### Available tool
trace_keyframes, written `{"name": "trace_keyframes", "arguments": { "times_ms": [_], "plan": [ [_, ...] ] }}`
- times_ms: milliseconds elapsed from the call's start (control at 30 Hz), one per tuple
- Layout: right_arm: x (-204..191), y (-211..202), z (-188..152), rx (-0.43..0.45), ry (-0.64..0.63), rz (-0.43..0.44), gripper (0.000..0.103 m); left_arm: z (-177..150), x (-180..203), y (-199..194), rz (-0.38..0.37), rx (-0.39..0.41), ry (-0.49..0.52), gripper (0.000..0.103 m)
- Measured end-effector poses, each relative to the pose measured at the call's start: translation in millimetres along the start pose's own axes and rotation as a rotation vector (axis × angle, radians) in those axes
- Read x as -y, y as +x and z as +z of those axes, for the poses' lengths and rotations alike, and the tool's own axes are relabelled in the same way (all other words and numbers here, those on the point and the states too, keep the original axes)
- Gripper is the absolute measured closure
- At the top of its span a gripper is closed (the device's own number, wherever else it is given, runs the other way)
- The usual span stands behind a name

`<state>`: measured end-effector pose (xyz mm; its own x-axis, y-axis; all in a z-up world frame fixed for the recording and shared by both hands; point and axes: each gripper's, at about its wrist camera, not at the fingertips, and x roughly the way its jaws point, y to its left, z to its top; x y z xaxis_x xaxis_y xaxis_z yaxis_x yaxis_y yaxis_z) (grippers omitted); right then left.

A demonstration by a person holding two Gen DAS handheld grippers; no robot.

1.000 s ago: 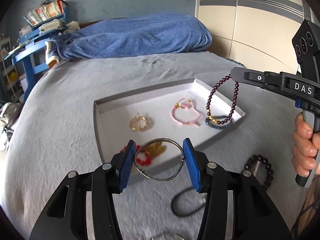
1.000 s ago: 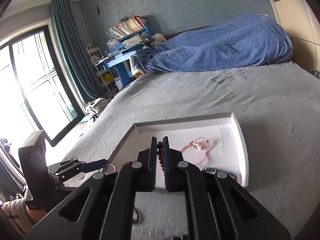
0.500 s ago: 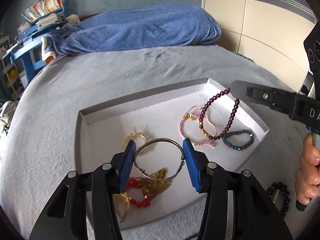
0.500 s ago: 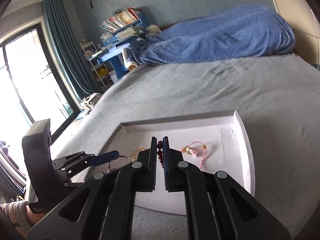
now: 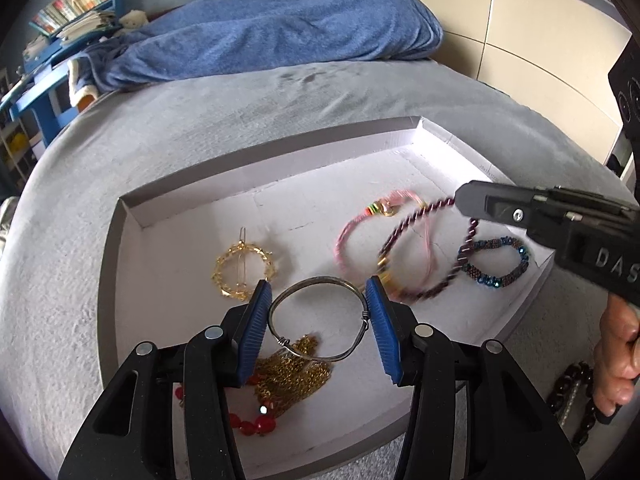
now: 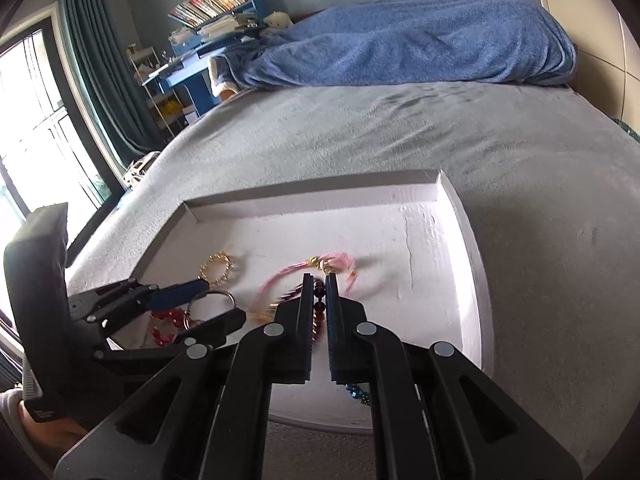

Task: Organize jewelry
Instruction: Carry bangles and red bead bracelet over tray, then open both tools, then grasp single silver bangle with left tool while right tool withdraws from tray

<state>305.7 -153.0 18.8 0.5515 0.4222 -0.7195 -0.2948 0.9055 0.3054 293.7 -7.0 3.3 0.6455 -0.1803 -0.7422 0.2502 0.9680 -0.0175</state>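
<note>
Gripping a silver wire bangle [image 5: 318, 316] across its width, the left gripper [image 5: 318, 322] stands about half open, its blue pads pressed on the ring's two sides above the near part of a shallow white tray [image 5: 280, 164]. Under the bangle, on the tray floor, lie a heap of gold chain [image 5: 294, 376] and a string of red beads [image 5: 252, 424]; a little farther sits a round gold hair clip [image 5: 244, 270]. To the right, the right gripper [image 6: 319, 292] has its jaws nearly shut on a dark red bead bracelet [image 5: 424, 256], which hangs blurred over a pink cord bracelet [image 5: 360, 228] and beside a blue beaded bracelet [image 5: 496, 262] at the tray's right edge. A hand [image 5: 616, 364] holds that gripper's handle at the near right, with a black bead bracelet [image 5: 570, 400] lying outside the tray on the cover.

The tray rests on a bed [image 5: 240, 112] spread with a grey, soft-napped cover. At the far end a blue blanket [image 5: 272, 44] lies bunched across the bed. Beyond it, on the far left, stand a blue shelf [image 6: 216, 68] stacked with books [image 6: 212, 0], dark teal curtains [image 6: 100, 72] and a bright window [image 6: 24, 120]. Cream wardrobe panels [image 5: 520, 28] fill the far right.
</note>
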Motion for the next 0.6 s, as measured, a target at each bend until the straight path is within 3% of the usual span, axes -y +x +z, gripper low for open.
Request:
{"name": "trace_keyframes", "arguments": {
  "times_ms": [200,267,300,367,600],
  "plan": [
    [2.0,0.7,-0.6,-0.013,0.001,-0.01,0.097,0.8,-2.9,2.4,-0.001,-0.015,-0.015,0.052],
    [4.3,-0.8,0.6,-0.01,0.011,-0.01,0.096,0.4,-4.3,0.0,0.012,-0.01,-0.021,0.044],
    [5.6,-1.4,1.1,-0.009,0.018,-0.009,0.096,0.3,-4.8,-1.2,0.022,-0.006,-0.023,0.035],
    [9.3,-3.5,2.2,-0.003,0.026,-0.008,0.095,-0.5,-6.5,-6.2,0.03,0.009,-0.029,0.031],
    [17.7,-11.8,5.6,0.027,0.061,-0.007,0.073,-8.8,-14.4,-36.8,0.042,0.06,-0.046,0.021]
  ]
}}
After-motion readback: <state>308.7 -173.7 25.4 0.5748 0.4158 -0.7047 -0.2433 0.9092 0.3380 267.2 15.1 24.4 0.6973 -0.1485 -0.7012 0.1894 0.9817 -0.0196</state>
